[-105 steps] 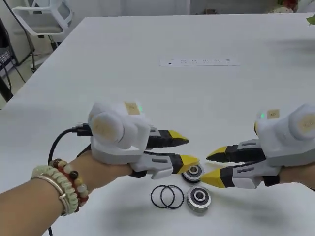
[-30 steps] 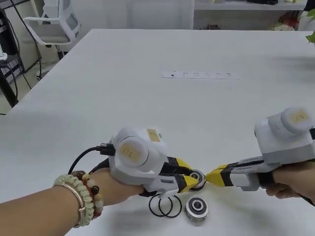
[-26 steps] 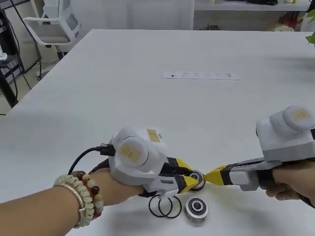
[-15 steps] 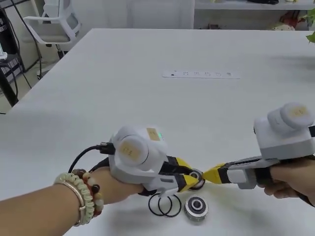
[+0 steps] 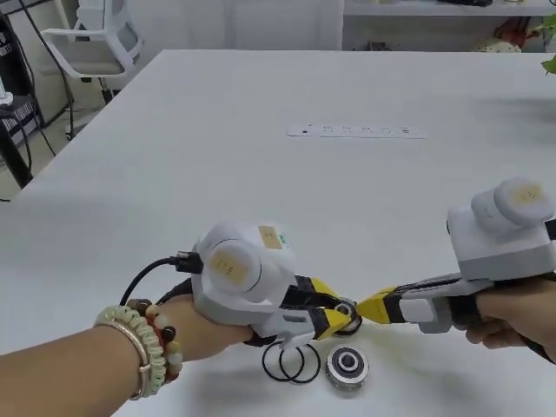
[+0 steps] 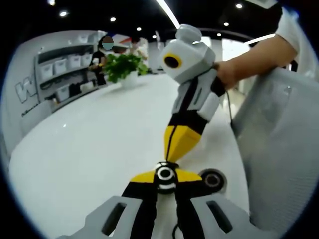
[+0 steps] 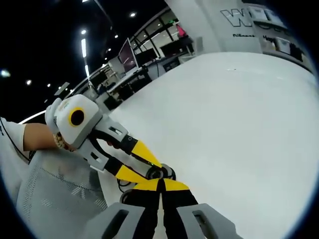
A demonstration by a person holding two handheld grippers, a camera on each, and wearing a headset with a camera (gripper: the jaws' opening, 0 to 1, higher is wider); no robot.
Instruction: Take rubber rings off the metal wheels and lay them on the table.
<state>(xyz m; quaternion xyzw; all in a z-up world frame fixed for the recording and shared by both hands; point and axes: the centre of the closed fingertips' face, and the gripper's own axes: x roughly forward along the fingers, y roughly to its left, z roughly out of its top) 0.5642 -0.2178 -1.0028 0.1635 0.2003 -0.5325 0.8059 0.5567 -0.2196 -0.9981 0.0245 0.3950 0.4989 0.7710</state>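
Observation:
My left gripper (image 5: 334, 316) is shut on a small metal wheel (image 5: 347, 314) and holds it just above the white table; its own view shows the wheel (image 6: 165, 176) between the yellow tips. My right gripper (image 5: 368, 308) comes in from the right, shut, with its tips against that wheel's rim (image 7: 163, 173). I cannot tell whether it pinches a rubber ring there. A second metal wheel (image 5: 347, 366) lies on the table below them. Two black rubber rings (image 5: 291, 361) lie overlapping to its left.
The white table (image 5: 261, 174) stretches far ahead, with a flat white strip (image 5: 356, 132) set in its middle. An office chair (image 5: 87, 43) stands off the far left corner. A black cable (image 5: 143, 278) trails from the left gripper.
Since 3.5 s ago both grippers, then open over the wheels, have shut: the left on a wheel, the right at its rim. Over the last second hardly anything moved.

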